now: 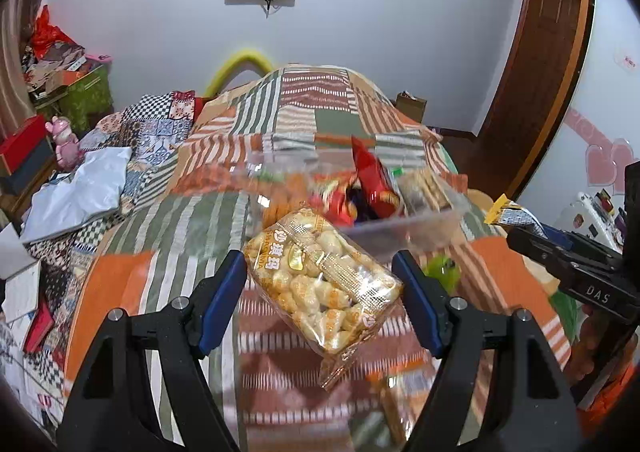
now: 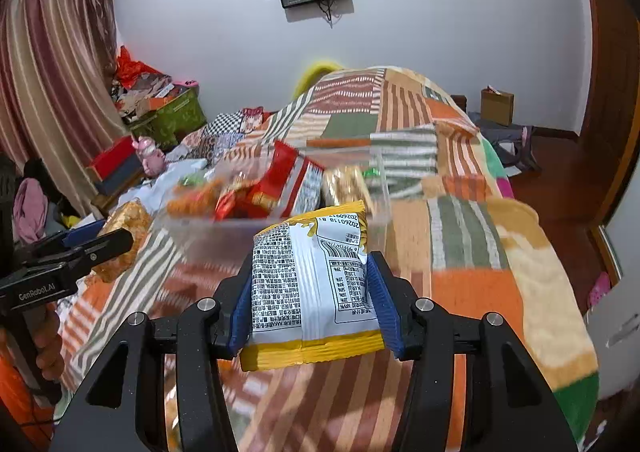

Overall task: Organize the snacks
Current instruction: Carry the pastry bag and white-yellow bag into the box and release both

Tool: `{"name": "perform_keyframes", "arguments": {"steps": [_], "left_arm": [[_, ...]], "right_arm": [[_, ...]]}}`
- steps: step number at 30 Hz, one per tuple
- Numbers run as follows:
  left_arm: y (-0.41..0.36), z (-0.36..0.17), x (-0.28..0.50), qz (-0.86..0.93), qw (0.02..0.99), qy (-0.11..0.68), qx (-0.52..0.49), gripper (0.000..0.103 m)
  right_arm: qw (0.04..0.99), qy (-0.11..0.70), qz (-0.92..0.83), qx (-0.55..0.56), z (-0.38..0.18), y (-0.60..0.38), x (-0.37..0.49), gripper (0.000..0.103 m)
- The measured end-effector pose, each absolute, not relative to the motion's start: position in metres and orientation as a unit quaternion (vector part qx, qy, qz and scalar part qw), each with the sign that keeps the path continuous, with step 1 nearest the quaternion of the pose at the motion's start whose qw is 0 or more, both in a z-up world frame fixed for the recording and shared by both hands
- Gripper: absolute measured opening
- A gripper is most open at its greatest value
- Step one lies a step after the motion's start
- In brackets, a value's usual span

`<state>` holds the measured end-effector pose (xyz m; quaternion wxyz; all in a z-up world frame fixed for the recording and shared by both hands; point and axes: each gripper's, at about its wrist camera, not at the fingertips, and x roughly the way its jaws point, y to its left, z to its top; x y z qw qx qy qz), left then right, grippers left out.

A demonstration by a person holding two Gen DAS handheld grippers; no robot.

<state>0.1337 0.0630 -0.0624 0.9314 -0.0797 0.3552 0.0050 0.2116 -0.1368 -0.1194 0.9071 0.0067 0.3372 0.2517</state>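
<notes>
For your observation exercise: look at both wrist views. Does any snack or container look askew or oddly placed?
Yes. The red packet stands on end, poking above the rim of the clear plastic box, not lying flat. The caramel puff bag hangs tilted between the left gripper's fingers, which barely touch it.
</notes>
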Motion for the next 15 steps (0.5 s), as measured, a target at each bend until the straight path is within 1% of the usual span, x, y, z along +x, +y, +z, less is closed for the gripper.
{"name": "perform_keyframes", "arguments": {"steps": [10,15], "left_arm": [[0.069,-0.061,0.207,-0.008,0.929,0.360,-0.080,0.074],[0.067,-0.070,0.244,-0.015,0.922,0.380,-0.074,0.074]], "right_arm": [[0.902,0.345,0.260,-0.001,-0.119,-0.106,0.269,0.049],[0.899,0.352,0.262,-0.003,-0.121,-0.090,0.294,0.049]]}}
